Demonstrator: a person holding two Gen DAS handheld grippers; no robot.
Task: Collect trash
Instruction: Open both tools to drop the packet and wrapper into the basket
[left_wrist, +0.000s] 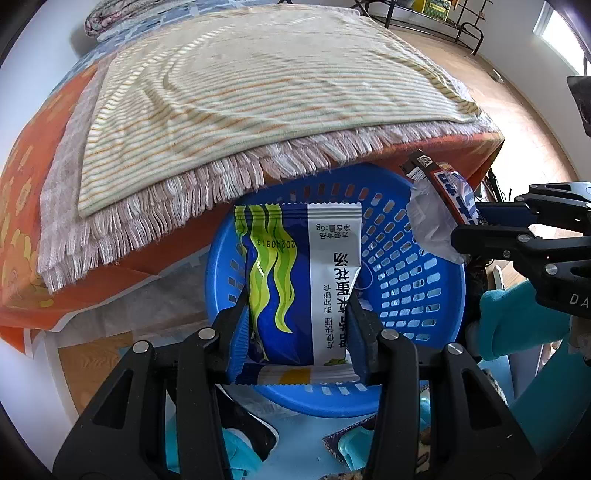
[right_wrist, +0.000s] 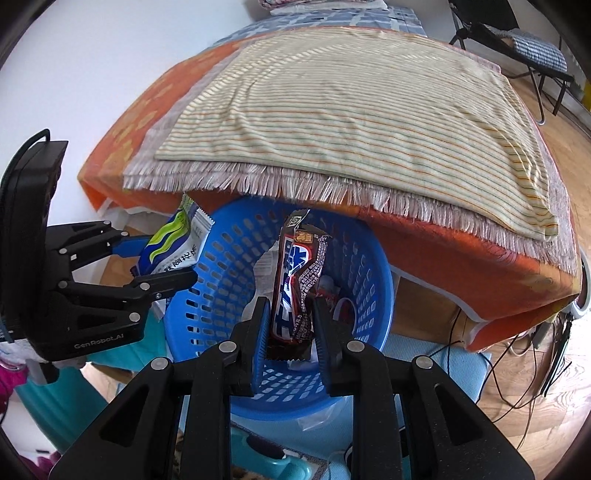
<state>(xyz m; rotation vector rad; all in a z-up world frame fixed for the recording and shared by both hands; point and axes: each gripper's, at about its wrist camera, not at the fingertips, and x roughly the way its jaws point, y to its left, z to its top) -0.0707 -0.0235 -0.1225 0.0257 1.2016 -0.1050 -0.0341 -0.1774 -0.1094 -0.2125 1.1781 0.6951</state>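
Observation:
A blue, green and white snack packet (left_wrist: 295, 280) is pinched upright between the pads of my left gripper (left_wrist: 297, 295), which is shut on it above a blue slotted basket (left_wrist: 417, 280). At the right of that view, my right gripper (left_wrist: 467, 225) grips a brown and red candy wrapper (left_wrist: 443, 184) with a white torn end. In the right wrist view, my right gripper (right_wrist: 291, 302) is shut on the wrapper (right_wrist: 295, 273) over the basket (right_wrist: 221, 266). The left gripper (right_wrist: 168, 258) holds the packet (right_wrist: 173, 240) over the basket's left rim. Some white and red scraps (right_wrist: 332, 291) lie inside.
The basket stands on the floor under the edge of a bed with a striped cloth (right_wrist: 351, 110), a fringed blanket (right_wrist: 258, 177) and an orange cover (right_wrist: 461, 266). Cables (right_wrist: 517, 365) trail over the wooden floor at right. A folding chair (right_wrist: 524, 48) stands behind.

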